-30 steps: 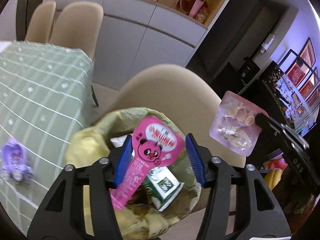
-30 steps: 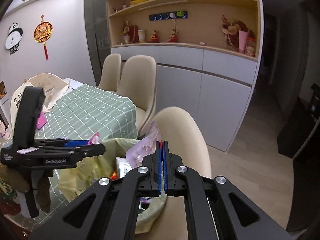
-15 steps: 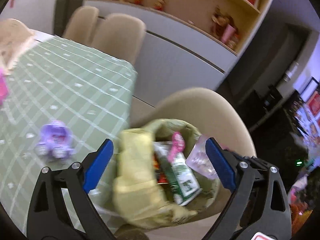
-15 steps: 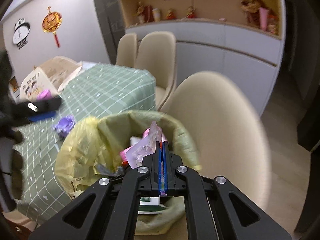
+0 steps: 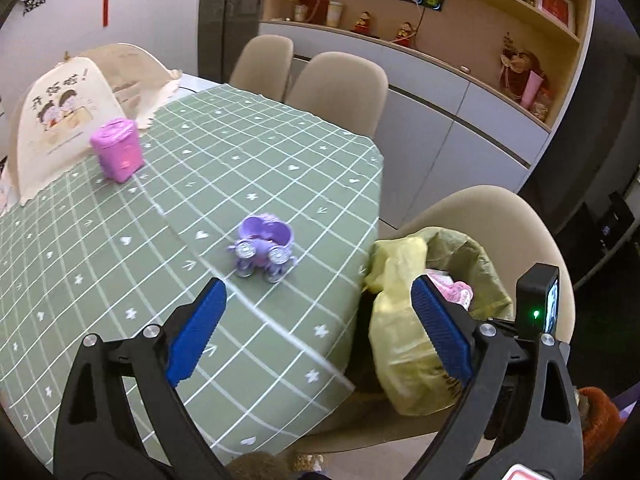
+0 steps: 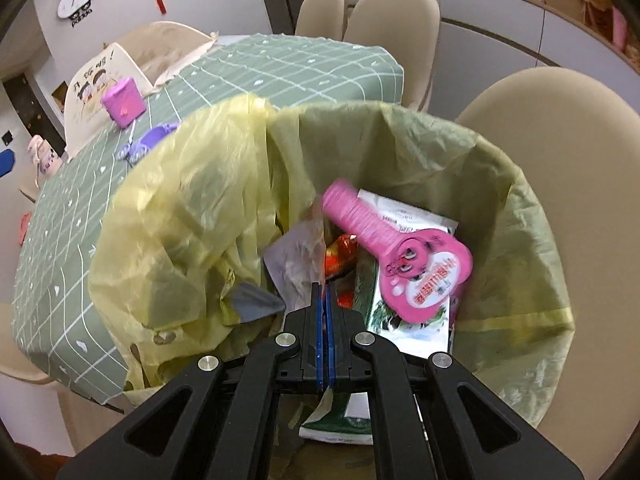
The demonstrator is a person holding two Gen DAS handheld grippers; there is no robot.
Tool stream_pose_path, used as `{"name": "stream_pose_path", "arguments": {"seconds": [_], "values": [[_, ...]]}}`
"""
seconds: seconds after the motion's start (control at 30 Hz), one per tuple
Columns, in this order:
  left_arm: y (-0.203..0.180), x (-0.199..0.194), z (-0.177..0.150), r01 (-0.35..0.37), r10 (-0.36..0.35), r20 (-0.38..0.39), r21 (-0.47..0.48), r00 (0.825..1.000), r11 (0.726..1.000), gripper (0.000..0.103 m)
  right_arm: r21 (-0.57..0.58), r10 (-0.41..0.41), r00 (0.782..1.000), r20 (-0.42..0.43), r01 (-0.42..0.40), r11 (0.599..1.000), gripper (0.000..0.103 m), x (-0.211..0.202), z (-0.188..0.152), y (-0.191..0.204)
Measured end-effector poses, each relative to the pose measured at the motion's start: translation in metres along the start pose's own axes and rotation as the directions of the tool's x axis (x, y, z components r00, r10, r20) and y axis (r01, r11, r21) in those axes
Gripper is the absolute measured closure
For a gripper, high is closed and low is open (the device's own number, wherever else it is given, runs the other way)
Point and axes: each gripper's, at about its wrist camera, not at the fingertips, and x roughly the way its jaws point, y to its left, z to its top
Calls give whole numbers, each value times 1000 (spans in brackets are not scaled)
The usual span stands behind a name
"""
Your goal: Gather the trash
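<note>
A yellow-green trash bag point(image 6: 188, 200) stands open on a beige chair beside the table. Inside lie a pink bear-print wrapper point(image 6: 424, 276), a green-and-white packet point(image 6: 400, 316) and a red wrapper point(image 6: 340, 252). My right gripper point(image 6: 323, 308) is low over the bag's mouth, shut on a clear plastic pouch point(image 6: 296, 256) that sticks up from its tips. My left gripper point(image 5: 318, 334) hangs open and empty over the table edge, left of the bag point(image 5: 400, 344). A small purple toy carriage point(image 5: 262, 246) sits on the cloth just beyond it.
The table point(image 5: 120, 240) has a green checked cloth. On it stand a pink box point(image 5: 117, 148) and a cream mesh food cover point(image 5: 56, 120). Beige chairs point(image 5: 336, 84) line the far side, with cabinets and shelves behind. The bag's chair back point(image 6: 560, 128) rises to the right.
My left gripper opened, dropped the pink wrapper into the bag and swung left over the table. My right gripper came down with the clear pouch into the bag's mouth.
</note>
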Motion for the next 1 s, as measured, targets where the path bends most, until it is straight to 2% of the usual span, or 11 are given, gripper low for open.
{"name": "stream_pose_path", "arguments": {"seconds": [0.1,0.23,0.27,0.33,0.37,0.4,0.5,0.63,0.77,0.83,1.0], "values": [[9,-9,-11,-5,6,13,-10,1000,1000,14,48,0,1000,9,-1,999,98,-7,-5,-6],[19,-22,-26,4,-4,35,-8,999,1000,14,92,3,998,60,-8,996,97,-29,-10,-10],[22,-26,-30,3,-3,44,0,999,1000,14,101,-2,996,89,-7,995,92,-39,-12,-10],[26,-34,-39,-8,6,62,19,998,1000,14,111,-13,989,147,-3,994,74,-58,-15,-6],[29,-40,-45,-17,15,74,31,997,999,14,115,-17,986,168,-2,993,60,-67,-17,-4],[32,-45,-49,-27,23,81,39,996,999,14,121,-23,980,196,-1,993,55,-80,-19,-1],[41,-61,-60,-43,38,90,48,995,998,14,147,-42,966,254,5,989,55,-111,-27,17],[52,-94,-76,-44,34,125,78,992,996,15,117,-16,953,302,-21,993,55,-154,-46,57],[58,-132,-98,-122,102,171,112,980,986,15,33,-40,933,359,30,999,55,-195,-77,119],[64,-150,-110,-124,101,190,112,977,986,15,20,-52,921,385,47,999,54,-211,-95,147],[77,-183,-135,-140,119,198,93,973,986,15,29,-92,913,397,88,996,54,-230,-134,197]]}}
